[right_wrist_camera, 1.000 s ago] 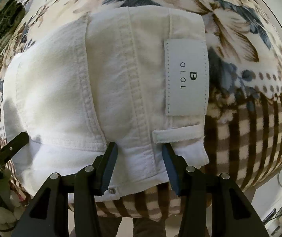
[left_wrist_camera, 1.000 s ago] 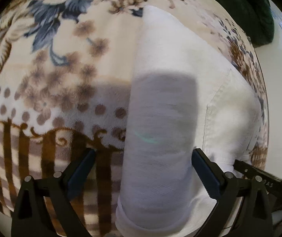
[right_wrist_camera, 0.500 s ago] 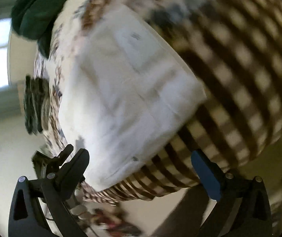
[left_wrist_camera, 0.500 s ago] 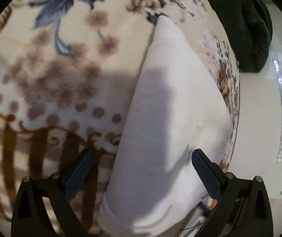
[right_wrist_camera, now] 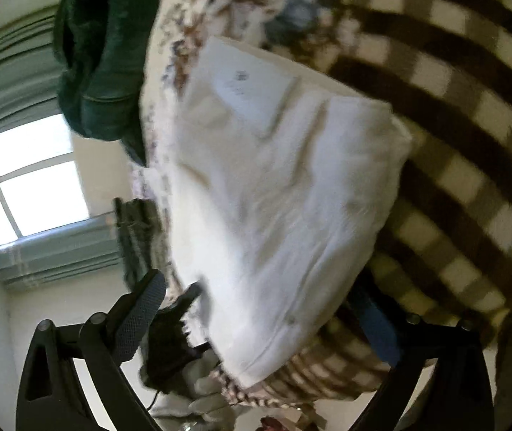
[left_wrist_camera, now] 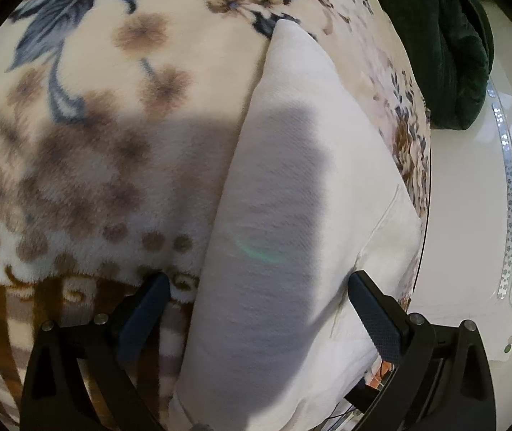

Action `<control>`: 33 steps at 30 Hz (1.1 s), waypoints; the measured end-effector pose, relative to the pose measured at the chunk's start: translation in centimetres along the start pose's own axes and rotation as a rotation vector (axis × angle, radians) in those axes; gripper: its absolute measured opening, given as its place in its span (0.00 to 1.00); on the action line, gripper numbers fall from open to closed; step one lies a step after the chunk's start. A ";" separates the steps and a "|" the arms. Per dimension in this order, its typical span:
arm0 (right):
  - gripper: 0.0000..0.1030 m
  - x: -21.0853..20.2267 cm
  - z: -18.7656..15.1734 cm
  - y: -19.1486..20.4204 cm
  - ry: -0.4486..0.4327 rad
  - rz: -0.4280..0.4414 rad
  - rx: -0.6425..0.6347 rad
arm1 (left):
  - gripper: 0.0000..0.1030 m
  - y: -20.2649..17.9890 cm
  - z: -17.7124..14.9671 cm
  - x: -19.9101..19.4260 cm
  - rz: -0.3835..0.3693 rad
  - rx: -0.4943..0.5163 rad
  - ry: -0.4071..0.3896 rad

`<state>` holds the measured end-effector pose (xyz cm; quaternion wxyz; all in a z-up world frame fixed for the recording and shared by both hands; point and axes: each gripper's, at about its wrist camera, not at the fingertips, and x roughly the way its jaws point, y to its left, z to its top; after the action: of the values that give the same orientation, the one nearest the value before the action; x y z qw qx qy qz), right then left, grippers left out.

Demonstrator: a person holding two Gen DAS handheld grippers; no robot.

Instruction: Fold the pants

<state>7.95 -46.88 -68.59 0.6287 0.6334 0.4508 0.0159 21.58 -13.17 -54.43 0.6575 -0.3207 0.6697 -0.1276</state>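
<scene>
In the left wrist view, the floral blanket [left_wrist_camera: 119, 136] fills the left side, cream with blue leaves and brown blossoms, turning to brown stripes near the bottom edge. On it lie the white pants [left_wrist_camera: 292, 233], folded into a long narrow bundle whose long axis runs from the near bottom edge up and away, tapering to a corner at the far end. The left gripper [left_wrist_camera: 256, 309] hovers over the near end with its jaws spread wide, one finger over the blanket and the other over the right part of the fabric, pressing on nothing. Farther right a dark green garment [left_wrist_camera: 446, 43] lies heaped at the blanket's far edge, beside a pale floor. In the blurred, rolled right wrist view, a window [right_wrist_camera: 29, 179] shows at left, then the green garment [right_wrist_camera: 101, 57], then the pants [right_wrist_camera: 277, 197] lying on the blanket [right_wrist_camera: 453, 115], with a sewn patch at the far end. The right gripper [right_wrist_camera: 259, 316] is released too, its fingers wide apart on either side of the bundle's near corner.
</scene>
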 end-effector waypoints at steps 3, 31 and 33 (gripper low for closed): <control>0.99 1.2 1.0 0.6 0.061 -0.063 -0.051 | 0.98 0.0 0.2 0.2 0.004 0.001 0.006; 0.44 4.9 0.2 2.7 0.048 -0.158 -0.179 | 0.31 -3.2 -0.5 -1.2 -0.040 0.077 -0.075; 0.42 4.6 -0.1 4.1 0.032 -0.162 -0.193 | 0.26 -3.7 -0.6 -2.1 -0.046 0.082 -0.087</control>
<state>12.85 -43.24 -67.80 0.6786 0.5313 0.5068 0.0183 21.79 -14.93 -50.49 0.6956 -0.3139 0.6272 -0.1558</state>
